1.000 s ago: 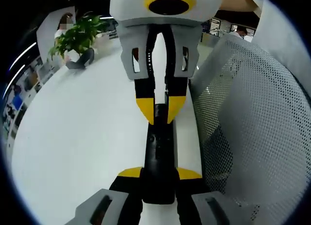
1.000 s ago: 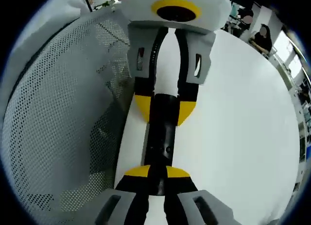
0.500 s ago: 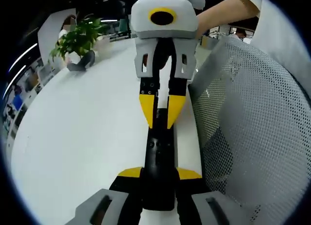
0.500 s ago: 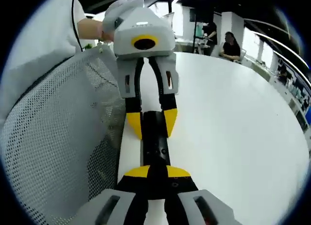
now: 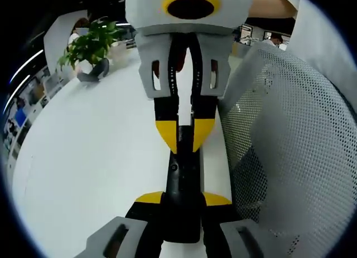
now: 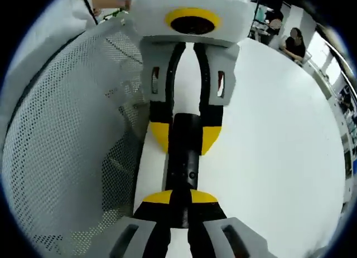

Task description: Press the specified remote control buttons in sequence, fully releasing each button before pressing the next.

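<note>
Change since half a second ago: in the left gripper view the right gripper [image 5: 185, 136] has come back in close, its yellow tips again down on the far part of the remote control [image 5: 182, 185] where they had stood lifted clear. In the right gripper view the left gripper [image 6: 185, 136] likewise looms nearer.

Remote control: black, long and slim, lying lengthwise on the white table [image 5: 89, 157] between the two grippers. Small buttons show on its upper face in the right gripper view [image 6: 187, 171]; their markings are too small to read.

Left gripper: yellow-tipped jaws closed narrow on the near end of the remote, one pad at either side. Right gripper: jaws set narrow, tips touching the remote's far portion; in the right gripper view its own jaws sit against the remote's sides, and whether they clamp it or merely press cannot be told.

Edges and room: a white mesh chair back [image 5: 290, 152] stands just beside the remote on one side, near the table edge. The other side is broad open tabletop. A potted plant [image 5: 89, 43] stands well apart at the far edge.
</note>
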`<state>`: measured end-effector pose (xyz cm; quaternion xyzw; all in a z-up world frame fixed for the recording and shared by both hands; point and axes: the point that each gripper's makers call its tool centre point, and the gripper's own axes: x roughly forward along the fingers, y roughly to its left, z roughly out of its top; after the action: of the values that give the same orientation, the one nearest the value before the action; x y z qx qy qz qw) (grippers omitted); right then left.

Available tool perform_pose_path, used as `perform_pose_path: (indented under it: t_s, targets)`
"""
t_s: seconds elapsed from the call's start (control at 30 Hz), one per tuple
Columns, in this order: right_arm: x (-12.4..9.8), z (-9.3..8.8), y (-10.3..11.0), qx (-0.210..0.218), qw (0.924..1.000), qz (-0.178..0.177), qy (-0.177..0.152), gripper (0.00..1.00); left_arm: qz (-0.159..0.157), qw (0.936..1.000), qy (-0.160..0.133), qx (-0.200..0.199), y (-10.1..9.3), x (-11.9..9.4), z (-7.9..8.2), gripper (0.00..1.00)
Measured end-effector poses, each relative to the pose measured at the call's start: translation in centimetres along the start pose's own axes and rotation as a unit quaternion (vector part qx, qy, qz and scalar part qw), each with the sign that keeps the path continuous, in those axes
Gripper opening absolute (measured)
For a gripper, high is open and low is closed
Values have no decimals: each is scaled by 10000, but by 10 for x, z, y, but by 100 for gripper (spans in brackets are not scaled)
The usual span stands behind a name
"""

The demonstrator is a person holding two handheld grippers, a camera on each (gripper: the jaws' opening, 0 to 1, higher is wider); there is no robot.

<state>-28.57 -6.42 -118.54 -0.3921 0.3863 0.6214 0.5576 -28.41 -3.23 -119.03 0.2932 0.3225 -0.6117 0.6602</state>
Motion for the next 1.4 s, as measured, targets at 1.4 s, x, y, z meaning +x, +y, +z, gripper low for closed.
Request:
perform_pose_path:
  t_s: [1.4]
  targets:
    - [-2,3,2,-525,9966,-575,-256,4,116,9998,-34,-171,0,0,0,25]
